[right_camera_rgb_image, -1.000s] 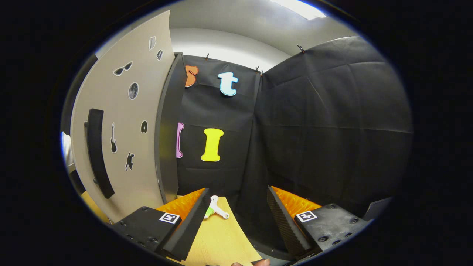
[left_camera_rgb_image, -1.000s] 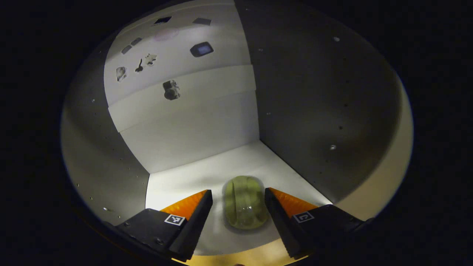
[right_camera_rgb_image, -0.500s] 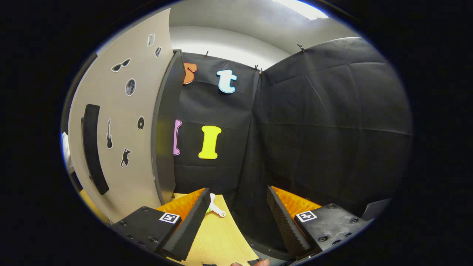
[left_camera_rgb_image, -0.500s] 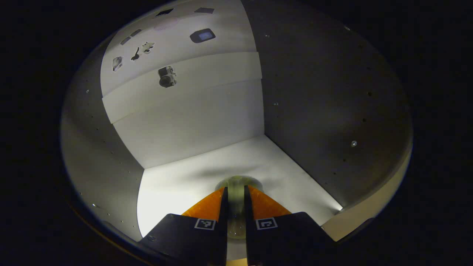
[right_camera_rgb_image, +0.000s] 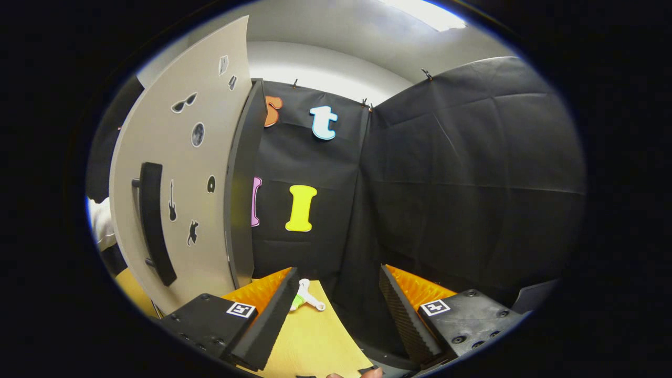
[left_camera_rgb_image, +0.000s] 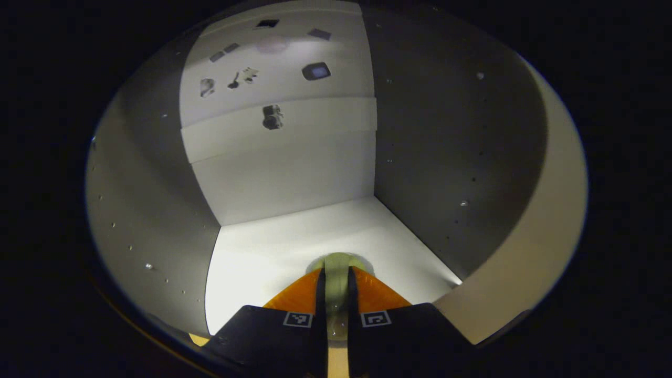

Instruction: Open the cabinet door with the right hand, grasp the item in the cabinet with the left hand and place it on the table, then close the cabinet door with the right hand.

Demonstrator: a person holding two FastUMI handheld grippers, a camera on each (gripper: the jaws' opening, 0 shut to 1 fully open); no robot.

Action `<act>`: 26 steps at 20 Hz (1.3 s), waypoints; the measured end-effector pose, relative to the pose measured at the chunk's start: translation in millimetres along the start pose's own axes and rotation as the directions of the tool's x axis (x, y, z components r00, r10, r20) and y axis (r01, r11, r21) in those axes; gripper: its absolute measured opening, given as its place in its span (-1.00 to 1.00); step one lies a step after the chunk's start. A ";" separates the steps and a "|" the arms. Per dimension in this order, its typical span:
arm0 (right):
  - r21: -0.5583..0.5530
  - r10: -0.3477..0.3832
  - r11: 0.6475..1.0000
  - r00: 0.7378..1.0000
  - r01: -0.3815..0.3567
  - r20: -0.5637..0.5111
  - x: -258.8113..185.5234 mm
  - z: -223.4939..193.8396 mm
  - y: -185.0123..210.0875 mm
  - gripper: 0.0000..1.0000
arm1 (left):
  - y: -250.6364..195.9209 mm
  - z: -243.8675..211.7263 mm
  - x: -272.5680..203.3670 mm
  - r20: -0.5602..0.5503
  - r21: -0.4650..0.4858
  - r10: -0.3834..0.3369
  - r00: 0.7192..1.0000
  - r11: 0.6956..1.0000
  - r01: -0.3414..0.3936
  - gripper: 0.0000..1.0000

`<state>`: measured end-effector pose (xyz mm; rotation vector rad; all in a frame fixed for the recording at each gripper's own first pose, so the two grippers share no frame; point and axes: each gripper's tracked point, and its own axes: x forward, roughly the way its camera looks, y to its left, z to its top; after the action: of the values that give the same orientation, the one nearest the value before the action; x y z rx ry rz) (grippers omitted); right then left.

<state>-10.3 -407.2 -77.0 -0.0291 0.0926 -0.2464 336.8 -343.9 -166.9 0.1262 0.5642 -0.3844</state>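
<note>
My left gripper (left_camera_rgb_image: 336,294) is clamped on the greenish item (left_camera_rgb_image: 336,265), pinched between its fingers just above the cabinet floor (left_camera_rgb_image: 252,262). I'd draw straight back (no tilting). My right gripper (right_camera_rgb_image: 336,310) waits unclenched; the door (right_camera_rgb_image: 178,199) stands to its left.

Low in the frame, your left gripper (left_camera_rgb_image: 336,310) has both fingers pressed on a pale green translucent item (left_camera_rgb_image: 336,273) above the cabinet's white floor (left_camera_rgb_image: 262,257). Dark stickers (left_camera_rgb_image: 273,116) dot the back wall at upper left.
</note>
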 end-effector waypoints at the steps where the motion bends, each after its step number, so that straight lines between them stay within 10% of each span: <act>1: 0.001 0.004 1.000 1.000 -0.004 0.001 -2.3 1.1 4.3 0.95 | 0.1 -4.2 -14.3 0.012 -0.010 -0.013 1.000 1.000 0.013 -0.63; 15: 0.008 0.035 0.999 0.994 -0.036 0.104 -27.6 37.7 60.2 0.95 | 46.5 -112.1 -181.3 0.097 -0.022 0.047 0.994 0.999 -0.045 -0.62; 26: -0.003 -0.003 1.000 0.996 0.003 0.093 -48.1 41.3 73.9 0.95 | 30.1 -257.8 -199.4 0.038 -0.029 0.067 0.997 0.997 -0.066 -0.63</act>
<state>-34.9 -323.1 -34.6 -0.0435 0.0005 -0.2476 65.6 -195.5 -274.6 0.1101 0.5258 -0.3136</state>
